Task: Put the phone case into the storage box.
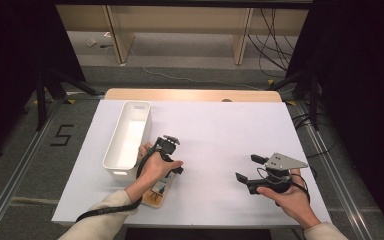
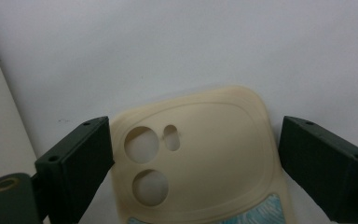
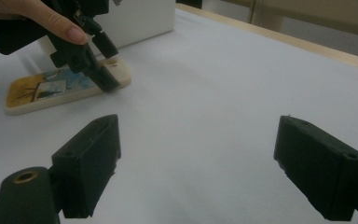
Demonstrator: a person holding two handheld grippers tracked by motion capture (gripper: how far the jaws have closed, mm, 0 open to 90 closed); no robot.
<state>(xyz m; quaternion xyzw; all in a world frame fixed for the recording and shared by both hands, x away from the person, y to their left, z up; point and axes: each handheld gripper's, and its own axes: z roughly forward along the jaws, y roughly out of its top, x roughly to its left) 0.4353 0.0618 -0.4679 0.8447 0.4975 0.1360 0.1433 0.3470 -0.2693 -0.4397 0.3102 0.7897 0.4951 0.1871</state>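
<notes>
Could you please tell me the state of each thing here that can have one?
Phone case: flat on the table, camera end between the open jaws, not gripped.
Left gripper: open, straddling the case.
Right gripper: open, holding nothing, above bare table.
Bin: upright, looks empty.

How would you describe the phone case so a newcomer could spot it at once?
Start at the white table and find the long white bin on its left. Just right of the bin's near end, under the left hand-held gripper, lies the phone case. It is flat and cream, with round camera holes and a printed picture.
</notes>
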